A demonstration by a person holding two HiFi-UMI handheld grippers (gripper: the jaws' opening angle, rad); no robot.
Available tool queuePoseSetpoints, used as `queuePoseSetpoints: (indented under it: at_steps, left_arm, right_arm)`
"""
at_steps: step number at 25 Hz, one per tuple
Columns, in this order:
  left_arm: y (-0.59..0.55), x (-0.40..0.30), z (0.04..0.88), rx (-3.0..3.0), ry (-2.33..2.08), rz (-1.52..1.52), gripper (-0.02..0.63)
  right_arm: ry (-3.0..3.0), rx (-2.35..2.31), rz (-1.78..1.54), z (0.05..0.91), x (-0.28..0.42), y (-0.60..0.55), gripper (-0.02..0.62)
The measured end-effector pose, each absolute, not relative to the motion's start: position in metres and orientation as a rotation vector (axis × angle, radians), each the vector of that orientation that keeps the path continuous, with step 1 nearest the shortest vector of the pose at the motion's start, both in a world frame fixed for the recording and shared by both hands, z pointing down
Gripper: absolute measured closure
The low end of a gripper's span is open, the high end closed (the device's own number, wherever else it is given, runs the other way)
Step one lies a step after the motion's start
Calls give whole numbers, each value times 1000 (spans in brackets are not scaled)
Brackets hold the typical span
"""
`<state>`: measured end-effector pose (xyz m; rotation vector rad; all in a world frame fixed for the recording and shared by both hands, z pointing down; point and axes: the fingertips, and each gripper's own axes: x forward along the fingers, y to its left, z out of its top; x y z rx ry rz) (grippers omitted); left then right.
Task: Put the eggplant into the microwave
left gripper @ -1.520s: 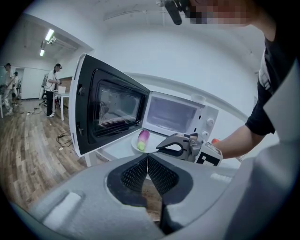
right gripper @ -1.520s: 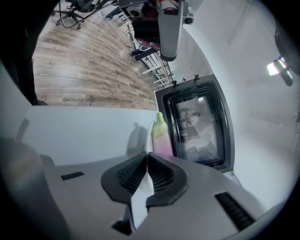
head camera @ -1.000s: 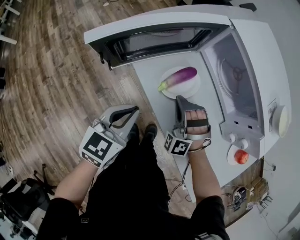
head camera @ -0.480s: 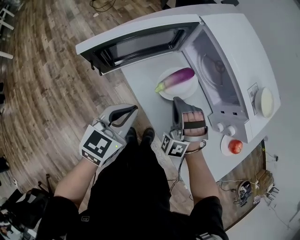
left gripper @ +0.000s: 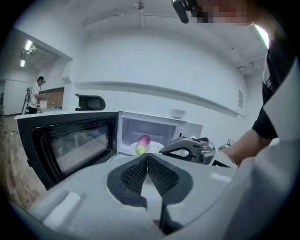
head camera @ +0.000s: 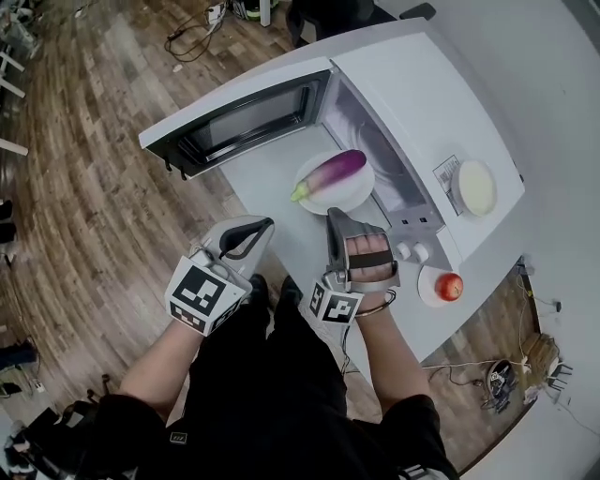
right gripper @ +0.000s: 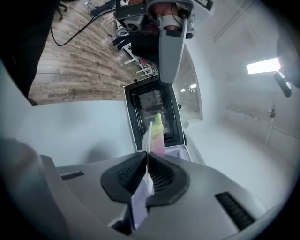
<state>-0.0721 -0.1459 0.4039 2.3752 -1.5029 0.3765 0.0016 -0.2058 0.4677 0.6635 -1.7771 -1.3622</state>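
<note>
Brown plank floor (head camera: 84,169) fills the left of the head view, with loose cables (head camera: 192,28) in the upper left corner. Your left gripper (head camera: 264,225) sits left of centre, near the left edge of the white table (head camera: 272,178). Its 2 jaws are pressed together with nothing between them.

Above it, the door (head camera: 239,122) of the microwave (head camera: 412,103) stands swung wide open toward the left, its dark window facing you. In the left gripper view the room beyond is white-walled, with ceiling lights (left gripper: 28,47) at the upper left. A person (left gripper: 35,93) stands far off at the left edge, and a dark chair back (left gripper: 90,101) shows above the door.

At the centre of the head view the eggplant (head camera: 330,174) lies on a white plate (head camera: 361,195). The plate rests on the table just in front of the microwave's open mouth, so the eggplant is not inside. Its green stem end points to the lower left.

Your right gripper (head camera: 333,216) is just below the plate, pointing up at it. Its jaws are closed to a sliver and grip nothing.

Further right, a pale bowl (head camera: 475,186) sits on top of the microwave. A red apple (head camera: 449,286) rests on a small dish (head camera: 429,291) at the table's lower right. More cables (head camera: 506,375) lie on the floor in the lower right corner.
</note>
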Motion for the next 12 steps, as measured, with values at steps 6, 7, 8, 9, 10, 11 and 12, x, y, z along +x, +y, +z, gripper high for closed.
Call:
queuePoseSetpoints:
  at_steps: [6,7,8,9,10,11,12]
  left_arm:
    - [-164,-67,399,2453,-1416,398,597]
    - [-167,-69,399,2464,-1395,398,597]
    - [-170,-71,400,2475,-1372,397,597]
    - [-173,-73,401,2488,-1348,396,597]
    - [-175,-75,404,2505,-1323,399,597]
    - [-178,-77,406,2526,-1295,405,597]
    - [-180,-79,408,2551,-1264,416,597]
  right_arm:
    - [-1716,738,-1333,456,6,-218,572]
    - [-1699,751,-1323,456,5,-221,572]
    - [-1682,763,-1313,457,3,-223,571]
    - [-1664,776,-1304,459,1,-225,572]
    - [-1647,791,-1297,460,-1,-226,572]
    - [-1628,809,-1288,462,-3,-229,571]
    - [-1608,831,-1277,464,-5,-231,572]
